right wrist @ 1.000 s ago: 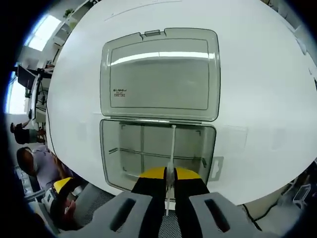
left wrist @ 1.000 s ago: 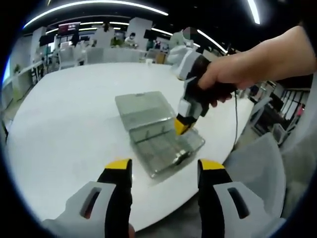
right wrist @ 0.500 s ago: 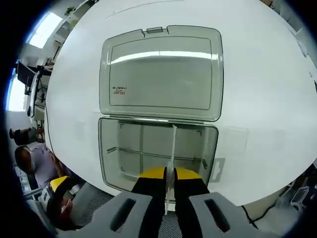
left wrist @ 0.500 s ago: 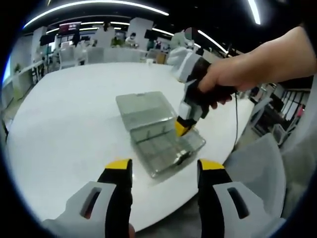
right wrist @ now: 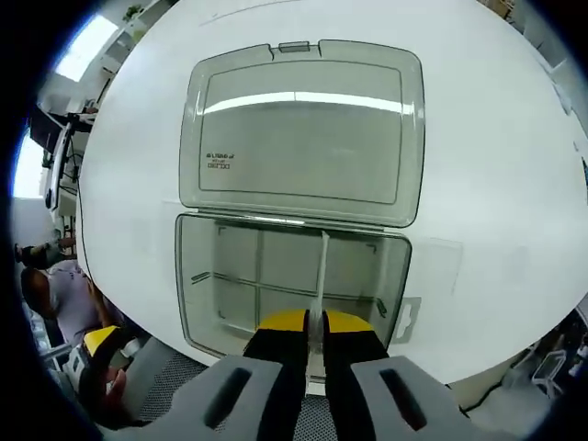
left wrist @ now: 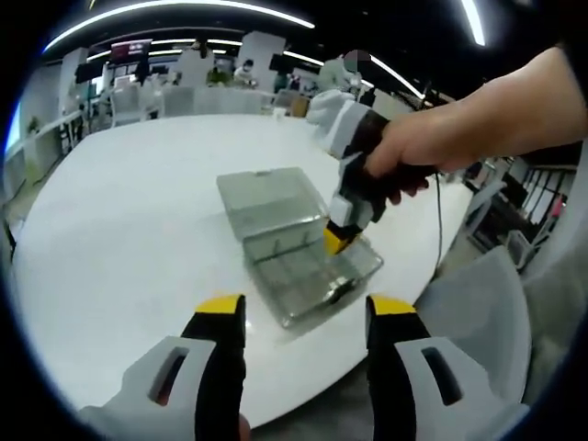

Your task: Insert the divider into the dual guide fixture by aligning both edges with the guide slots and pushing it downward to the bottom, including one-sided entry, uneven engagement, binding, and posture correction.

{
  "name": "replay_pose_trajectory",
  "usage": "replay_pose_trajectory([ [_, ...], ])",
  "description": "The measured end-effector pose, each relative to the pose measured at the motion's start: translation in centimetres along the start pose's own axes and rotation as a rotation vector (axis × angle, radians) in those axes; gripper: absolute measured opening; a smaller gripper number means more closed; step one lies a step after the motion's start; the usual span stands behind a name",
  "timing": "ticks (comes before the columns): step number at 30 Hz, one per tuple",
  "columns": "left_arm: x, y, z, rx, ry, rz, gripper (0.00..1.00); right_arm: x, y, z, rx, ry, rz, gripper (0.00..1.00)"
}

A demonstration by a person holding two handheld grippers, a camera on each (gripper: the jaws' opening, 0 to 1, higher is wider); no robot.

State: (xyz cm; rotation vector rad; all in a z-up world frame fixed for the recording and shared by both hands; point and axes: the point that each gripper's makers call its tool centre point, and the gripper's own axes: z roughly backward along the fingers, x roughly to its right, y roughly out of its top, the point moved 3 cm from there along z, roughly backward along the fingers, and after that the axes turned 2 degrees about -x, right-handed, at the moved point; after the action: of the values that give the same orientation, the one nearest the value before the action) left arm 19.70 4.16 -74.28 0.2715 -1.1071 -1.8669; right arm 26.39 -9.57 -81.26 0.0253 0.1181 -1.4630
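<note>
Right gripper (right wrist: 313, 322) pinching divider (right wrist: 322, 276) in open clear box (right wrist: 193, 276)
Divider stands upright between its closed fingers, over the tray; left gripper (left wrist: 299, 308) spread wide, empty, box ahead.

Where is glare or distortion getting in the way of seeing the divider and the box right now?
Right gripper view: a bright ceiling-light streak lies across the open lid; the thin divider held in the right gripper reads sharp, and fisheye bends the white table into a dome. Left gripper view: the clear box looks small, with blown-out ceiling strips above.
</note>
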Motion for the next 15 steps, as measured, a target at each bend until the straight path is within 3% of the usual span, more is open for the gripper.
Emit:
replay_pose_trajectory([
  [15, -0.17, -0.16, -0.03, -0.005, 0.005, 0.004, 0.50, -0.05, -0.42, -0.67, -0.002, -0.023, 0.013, 0.00],
])
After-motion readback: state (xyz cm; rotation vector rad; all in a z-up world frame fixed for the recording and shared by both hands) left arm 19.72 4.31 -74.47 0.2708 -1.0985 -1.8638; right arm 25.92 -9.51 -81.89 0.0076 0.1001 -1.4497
